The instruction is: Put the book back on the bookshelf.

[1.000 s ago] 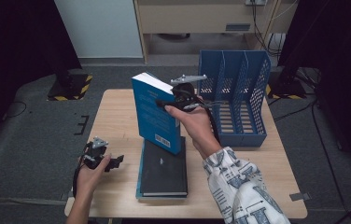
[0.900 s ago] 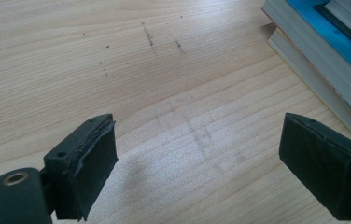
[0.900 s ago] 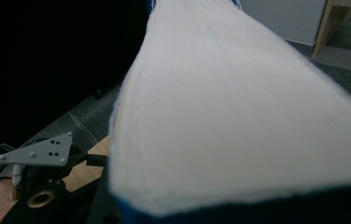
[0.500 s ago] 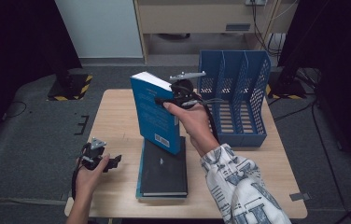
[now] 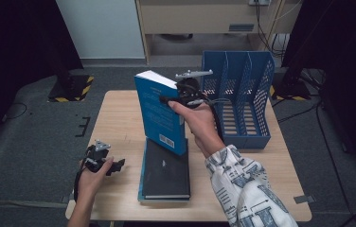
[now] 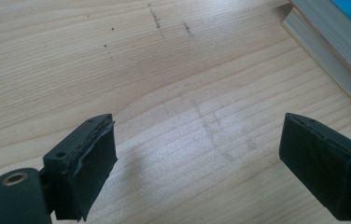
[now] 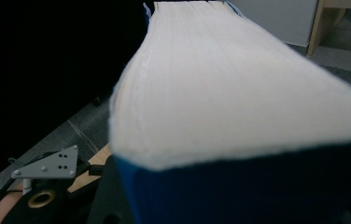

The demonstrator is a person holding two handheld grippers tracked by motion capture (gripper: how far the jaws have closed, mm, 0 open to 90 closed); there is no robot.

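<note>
Above the middle of the table (image 5: 119, 118), the right gripper (image 5: 169, 100) is clamped on the blue book (image 5: 159, 113), held upright over the stack of books (image 5: 165, 171), beside the blue file rack (image 5: 242, 104). The left gripper (image 6: 201, 158) hangs released over bare wood.

Your high view is evenly lit over the wooden table (image 5: 119, 118); the room left and right of that table falls to near black. It is soft overall, with fine detail lost. In your left gripper view the table grain is sharp, with a pale sheen between the jaws. In your right gripper view the blue book (image 7: 239, 107) sits too close: blurred, page edges washed out.
</note>
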